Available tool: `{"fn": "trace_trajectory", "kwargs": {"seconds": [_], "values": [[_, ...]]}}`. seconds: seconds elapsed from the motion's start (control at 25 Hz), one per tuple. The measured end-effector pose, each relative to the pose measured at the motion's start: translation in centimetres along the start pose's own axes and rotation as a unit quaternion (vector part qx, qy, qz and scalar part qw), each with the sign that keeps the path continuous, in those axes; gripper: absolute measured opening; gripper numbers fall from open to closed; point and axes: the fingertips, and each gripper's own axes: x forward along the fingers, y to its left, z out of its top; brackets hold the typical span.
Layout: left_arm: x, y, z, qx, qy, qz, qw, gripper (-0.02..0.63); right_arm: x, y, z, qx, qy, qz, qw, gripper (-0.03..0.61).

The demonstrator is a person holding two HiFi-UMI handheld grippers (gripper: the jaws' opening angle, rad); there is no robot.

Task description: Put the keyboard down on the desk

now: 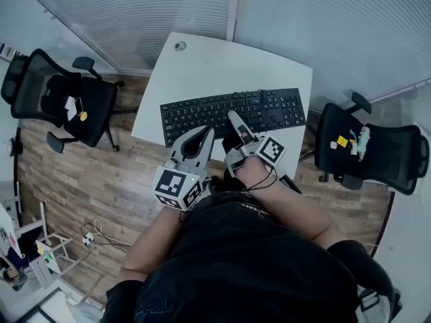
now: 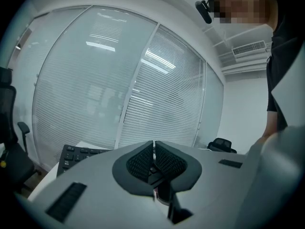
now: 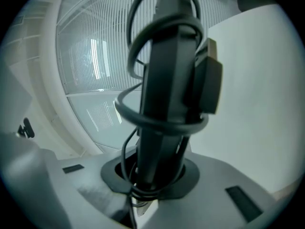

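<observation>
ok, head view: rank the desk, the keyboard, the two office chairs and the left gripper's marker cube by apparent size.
1. desk
2. left chair and right chair: look alike, not ranked
3. keyboard: close to the chairs in area, so unsure
4. marker cube on the left gripper: smallest, though nearest the camera

In the head view the left claw [image 1: 202, 136] and the right claw [image 1: 235, 120] cover part of the near edge of the keyboard [image 1: 273, 110] and of the desk [image 1: 202, 66]. In the left gripper view the claw's own body hides all but one corner of the keyboard [image 2: 76, 155], and in the right gripper view the keyboard [image 3: 167, 80] is a dark blur close to the lens. The small round thing [image 1: 180, 46] at the desk's far corner is too small to tell.
</observation>
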Motion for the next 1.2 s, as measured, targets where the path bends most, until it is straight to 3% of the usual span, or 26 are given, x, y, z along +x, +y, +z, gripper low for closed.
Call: {"fn": "trace_trajectory", "kwargs": {"seconds": [0.24, 1.2], "values": [[3.3, 1.0, -1.4, -0.013, 0.022, -0.010, 0.9996, 0.029, 1.2, -2.9, 2.5, -0.003, 0.009, -0.023, 1.000, 0.083], [10.3, 4.9, -8.4, -0.077, 0.101, 0.005, 0.9918, 0.028, 2.7, -15.5, 5.6, 0.022, 0.008, -0.110, 0.994, 0.083]]}}
